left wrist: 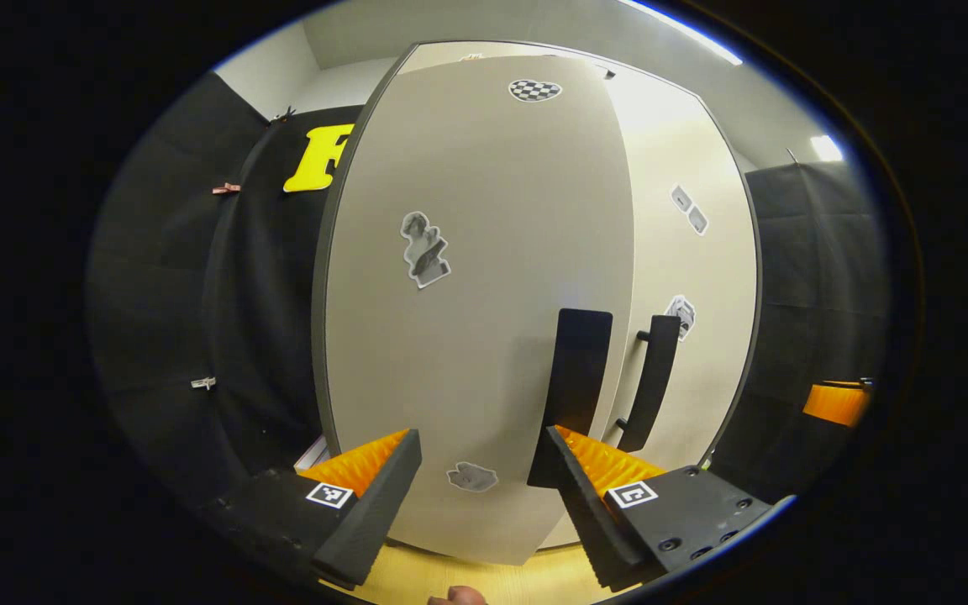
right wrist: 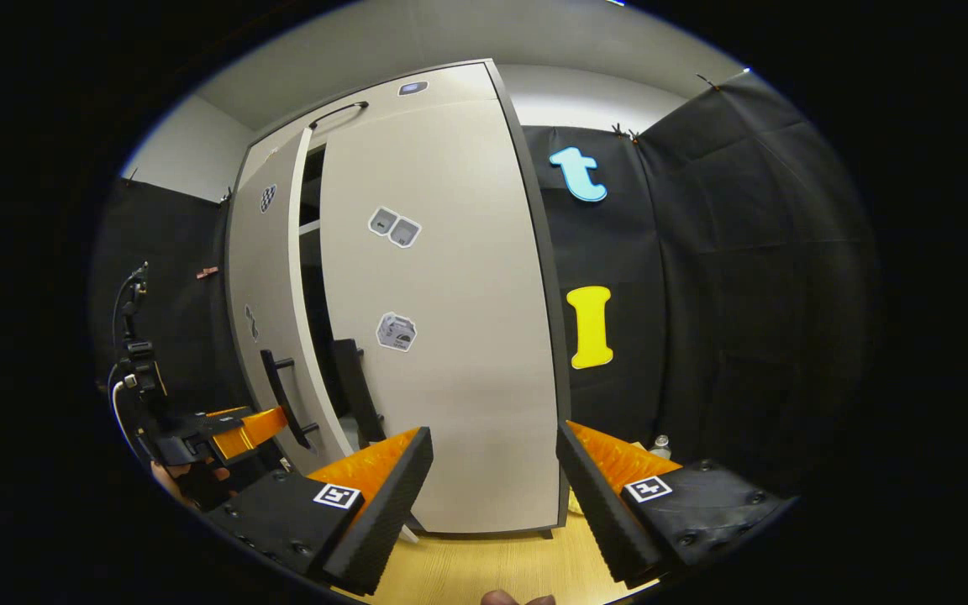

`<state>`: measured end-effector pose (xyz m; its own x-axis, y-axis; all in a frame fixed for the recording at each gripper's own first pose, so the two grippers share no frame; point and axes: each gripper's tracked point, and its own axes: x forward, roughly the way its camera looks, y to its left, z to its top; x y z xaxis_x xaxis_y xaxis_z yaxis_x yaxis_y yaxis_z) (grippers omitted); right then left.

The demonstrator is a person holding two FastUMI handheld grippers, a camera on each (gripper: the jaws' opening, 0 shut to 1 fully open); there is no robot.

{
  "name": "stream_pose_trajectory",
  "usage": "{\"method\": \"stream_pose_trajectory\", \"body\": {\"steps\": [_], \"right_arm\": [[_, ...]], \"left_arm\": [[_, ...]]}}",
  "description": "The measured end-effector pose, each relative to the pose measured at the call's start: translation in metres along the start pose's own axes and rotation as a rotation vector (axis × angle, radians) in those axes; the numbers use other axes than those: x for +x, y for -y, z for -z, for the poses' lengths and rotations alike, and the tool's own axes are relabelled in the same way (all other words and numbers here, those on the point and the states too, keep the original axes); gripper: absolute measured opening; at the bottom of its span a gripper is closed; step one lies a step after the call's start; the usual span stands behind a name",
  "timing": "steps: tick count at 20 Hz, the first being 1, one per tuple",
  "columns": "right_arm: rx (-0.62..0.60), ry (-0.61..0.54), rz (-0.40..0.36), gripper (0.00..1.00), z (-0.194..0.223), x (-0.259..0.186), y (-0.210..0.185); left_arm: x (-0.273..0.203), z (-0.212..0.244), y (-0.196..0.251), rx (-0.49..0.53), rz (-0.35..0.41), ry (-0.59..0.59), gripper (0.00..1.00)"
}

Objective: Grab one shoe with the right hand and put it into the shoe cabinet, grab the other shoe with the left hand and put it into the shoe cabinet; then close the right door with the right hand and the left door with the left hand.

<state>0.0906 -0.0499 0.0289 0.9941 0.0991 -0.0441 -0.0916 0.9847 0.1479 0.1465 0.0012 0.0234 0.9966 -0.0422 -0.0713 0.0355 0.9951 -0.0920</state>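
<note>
The cabinet (right wrist: 442, 336) stands upright on the wooden floor (right wrist: 484, 563). In the right gripper view the right door (right wrist: 450, 319) looks shut or very nearly so, and the left door (right wrist: 270, 319) stands ajar, a dark gap with a shelf edge showing between the two. No shoe is visible; they are presumably inside already.

The left tongs (left wrist: 484, 479) are spread, holding nothing, and face the left door (left wrist: 467, 294) close up. Its handle (left wrist: 572, 395), a tall vertical bar, lies just ahead and slightly right of the tongs' midline, next to the right door's handle (left wrist: 652, 382). The door's long axis runs up and down, and its free edge points toward the right door, so the closing push should go straight ahead against the panel near the handle.

The right tongs (right wrist: 492, 483) are also spread and empty, low before the right door. The left tongs (right wrist: 240, 428), seen from there, sit by the left door's handle and are the nearer ones.
</note>
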Motion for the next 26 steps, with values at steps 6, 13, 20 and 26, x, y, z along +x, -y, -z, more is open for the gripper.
{"method": "stream_pose_trajectory", "body": {"steps": [6, 13, 20, 26], "right_arm": [[-0.012, 0.004, -0.01, 0.98, -0.002, -0.016, -0.008], [-0.043, 0.013, -0.019, 0.98, -0.002, -0.037, -0.02], [-0.043, 0.029, -0.045, 0.98, -0.002, -0.06, -0.038], [-0.057, 0.035, -0.053, 0.98, 0.002, -0.072, -0.05]], "left_arm": [[-0.039, -0.003, -0.001, 0.037, -0.01, 0.002, 0.95], [-0.087, -0.013, 0.003, 0.09, -0.005, 0.034, 0.95], [-0.114, -0.013, 0.002, 0.087, 0.004, 0.032, 0.95], [-0.132, -0.005, -0.005, 0.07, 0.001, 0.02, 0.95]]}}
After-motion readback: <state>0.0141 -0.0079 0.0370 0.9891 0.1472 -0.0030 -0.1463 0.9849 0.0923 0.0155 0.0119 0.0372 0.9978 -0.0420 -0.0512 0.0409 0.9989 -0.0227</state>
